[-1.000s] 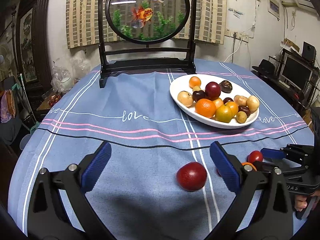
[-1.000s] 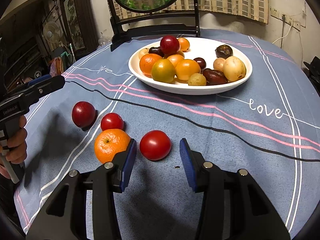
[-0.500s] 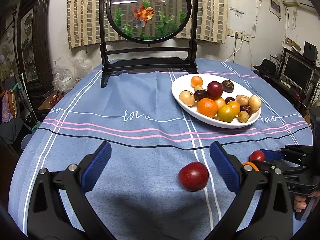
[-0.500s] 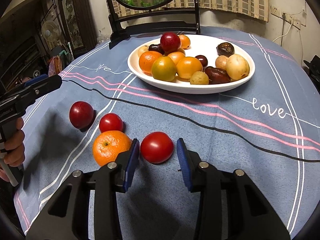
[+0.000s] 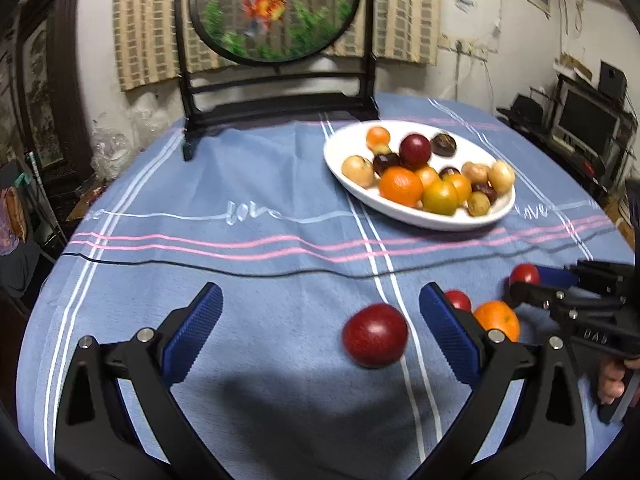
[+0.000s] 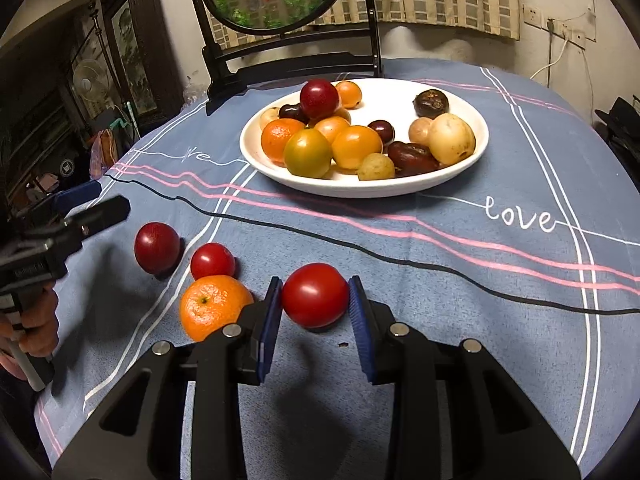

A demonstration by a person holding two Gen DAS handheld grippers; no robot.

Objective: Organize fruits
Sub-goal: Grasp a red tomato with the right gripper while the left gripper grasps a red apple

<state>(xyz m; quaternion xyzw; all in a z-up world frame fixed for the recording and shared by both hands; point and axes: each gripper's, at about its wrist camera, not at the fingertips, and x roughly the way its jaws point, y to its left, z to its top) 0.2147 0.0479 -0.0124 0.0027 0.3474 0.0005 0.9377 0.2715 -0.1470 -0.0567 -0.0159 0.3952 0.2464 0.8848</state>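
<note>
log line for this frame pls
right gripper: closing on red tomato | left gripper: open, dark red plum between fingers, untouched | plate: full

Right gripper [image 6: 315, 320]: black angular frame, blue ribbed pads [image 6: 269, 330], silver screws, lower centre. Left gripper [image 5: 320, 332]: same build, lower frame. White lettering marks the black body at right edge.

Right gripper [image 6: 316, 312] closing; left gripper [image 5: 320, 332] wide.
</note>
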